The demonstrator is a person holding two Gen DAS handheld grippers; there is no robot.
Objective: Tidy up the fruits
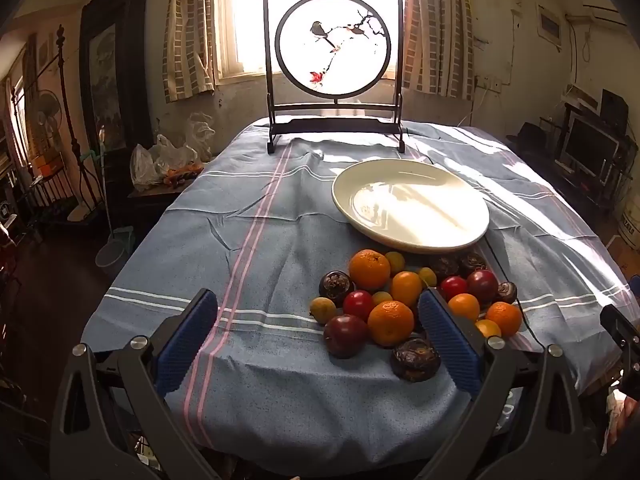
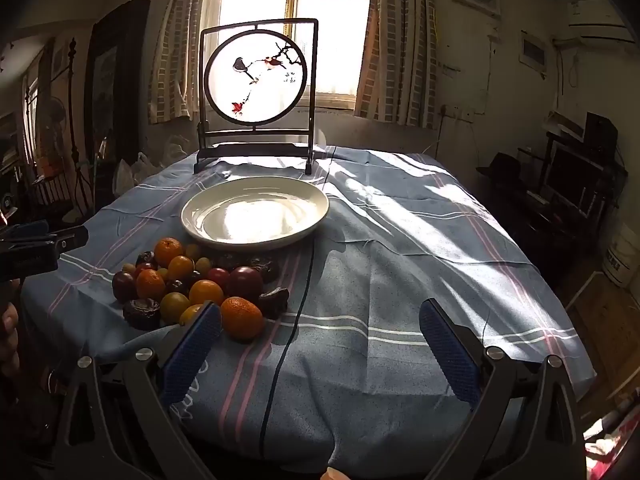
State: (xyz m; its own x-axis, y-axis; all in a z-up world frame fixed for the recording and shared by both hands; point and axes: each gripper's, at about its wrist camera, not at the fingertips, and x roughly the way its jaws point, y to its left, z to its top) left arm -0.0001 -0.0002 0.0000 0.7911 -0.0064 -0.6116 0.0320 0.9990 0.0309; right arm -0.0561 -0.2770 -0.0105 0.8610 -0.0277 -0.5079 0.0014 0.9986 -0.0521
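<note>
Since the white plate (image 1: 412,204) holds nothing, the task looks unstarted. Fruit pile (image 1: 404,304) (oranges, red plums, small yellow fruits, dark wrinkled ones) sits on the blue striped cloth (image 1: 240,248) of the bench, just near of the plate. Left tongs (image 1: 318,340) apart, empty, right finger overlapping the pile in view. Right tongs (image 2: 320,344) apart, empty, pile at their left. All fruit left to move.

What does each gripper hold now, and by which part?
Nothing. The left gripper and the right gripper are open above the blue striped tablecloth, gripping no fruit.
</note>
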